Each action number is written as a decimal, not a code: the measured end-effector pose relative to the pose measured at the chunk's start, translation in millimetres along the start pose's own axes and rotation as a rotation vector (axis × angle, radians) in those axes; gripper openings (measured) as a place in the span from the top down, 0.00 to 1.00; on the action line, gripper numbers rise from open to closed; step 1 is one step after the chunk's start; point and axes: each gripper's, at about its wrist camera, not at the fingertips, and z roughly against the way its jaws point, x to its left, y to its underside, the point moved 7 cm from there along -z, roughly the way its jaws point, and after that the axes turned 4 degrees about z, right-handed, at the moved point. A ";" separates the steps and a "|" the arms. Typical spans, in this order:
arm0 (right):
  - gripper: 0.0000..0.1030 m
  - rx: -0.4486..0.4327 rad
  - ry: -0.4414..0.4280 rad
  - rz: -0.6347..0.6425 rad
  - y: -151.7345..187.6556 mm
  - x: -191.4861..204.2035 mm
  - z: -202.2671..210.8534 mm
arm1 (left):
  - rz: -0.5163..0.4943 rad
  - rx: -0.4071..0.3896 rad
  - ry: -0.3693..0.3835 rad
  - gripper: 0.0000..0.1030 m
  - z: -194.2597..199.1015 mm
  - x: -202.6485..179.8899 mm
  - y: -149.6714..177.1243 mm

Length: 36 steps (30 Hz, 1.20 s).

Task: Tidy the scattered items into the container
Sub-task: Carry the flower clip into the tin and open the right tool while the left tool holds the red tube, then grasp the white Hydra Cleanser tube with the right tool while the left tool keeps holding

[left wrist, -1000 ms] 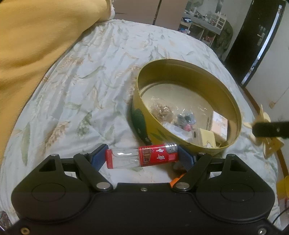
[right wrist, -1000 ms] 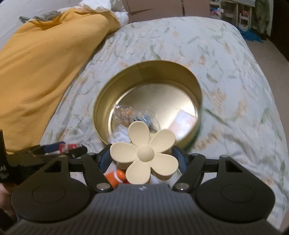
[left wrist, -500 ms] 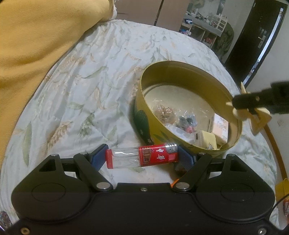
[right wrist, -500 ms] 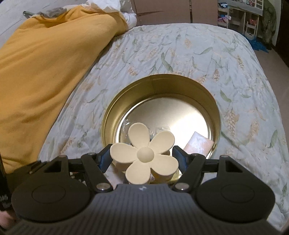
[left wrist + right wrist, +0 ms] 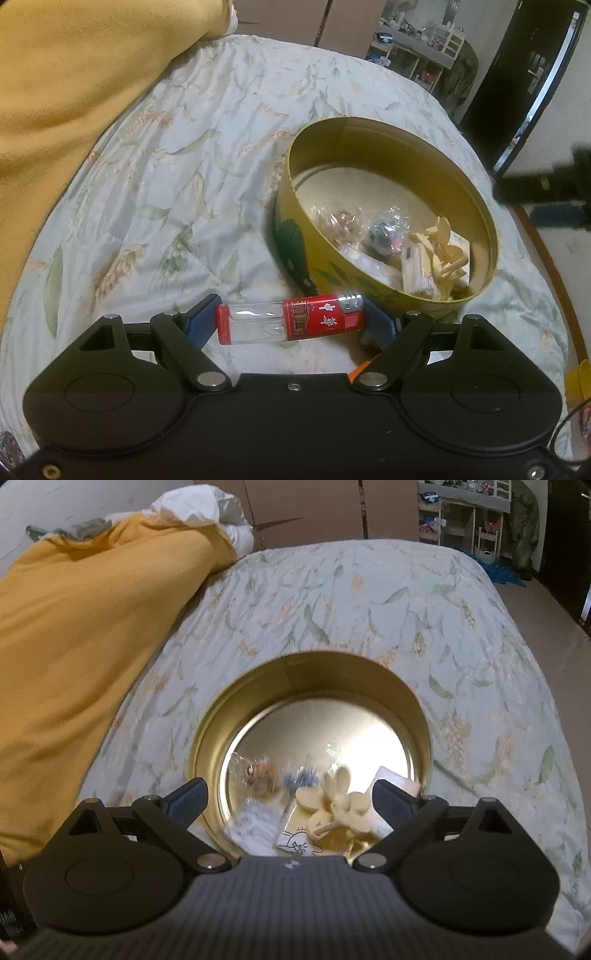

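A round gold tin point(image 5: 476, 206) stands on the floral bedspread. My left gripper point(image 5: 290, 323) is shut on a red and clear lighter point(image 5: 290, 323), held crosswise just short of the tin's near wall. My right gripper point(image 5: 290, 799) hangs over the tin point(image 5: 417, 709) and its jaws are opening, spread wide with nothing pressed between the pads. The cream flower hair clip point(image 5: 334, 805) lies inside the tin below them, also seen as the clip point(image 5: 443, 245) at the tin's right side. Clear-wrapped sweets point(image 5: 343, 221) and small cards point(image 5: 413, 269) share the tin's floor.
A yellow blanket point(image 5: 74, 635) covers the bed's left side. The bedspread point(image 5: 177, 184) is bare left of the tin. An orange item point(image 5: 356, 369) peeks out under my left gripper. Shelves and a dark door stand beyond the bed's far edge.
My right gripper moved in over the tin, then spread its jaws, and the flower clip dropped into the tin. My left gripper kept still with the lighter.
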 end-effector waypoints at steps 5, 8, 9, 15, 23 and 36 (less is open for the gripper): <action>0.03 0.033 -0.014 0.030 25.6 -3.0 4.9 | 0.000 0.002 -0.009 0.22 -0.5 0.6 0.4; 0.02 0.050 -0.016 0.065 40.7 -2.9 5.6 | -0.001 0.003 -0.013 0.22 -1.1 0.5 0.8; 0.02 0.059 -0.019 0.079 46.0 -2.7 5.3 | -0.002 0.003 -0.014 0.22 -1.5 0.4 0.9; 0.01 0.103 -0.098 0.211 72.4 1.3 -6.5 | -0.005 0.008 -0.019 0.22 -2.8 1.0 1.7; 0.01 0.206 -0.208 0.450 109.8 13.3 -32.5 | -0.014 0.018 -0.026 0.22 -6.6 0.2 4.6; 0.03 0.314 -0.215 0.564 137.5 19.9 -73.1 | -0.027 0.030 -0.027 0.22 -11.7 -1.3 6.7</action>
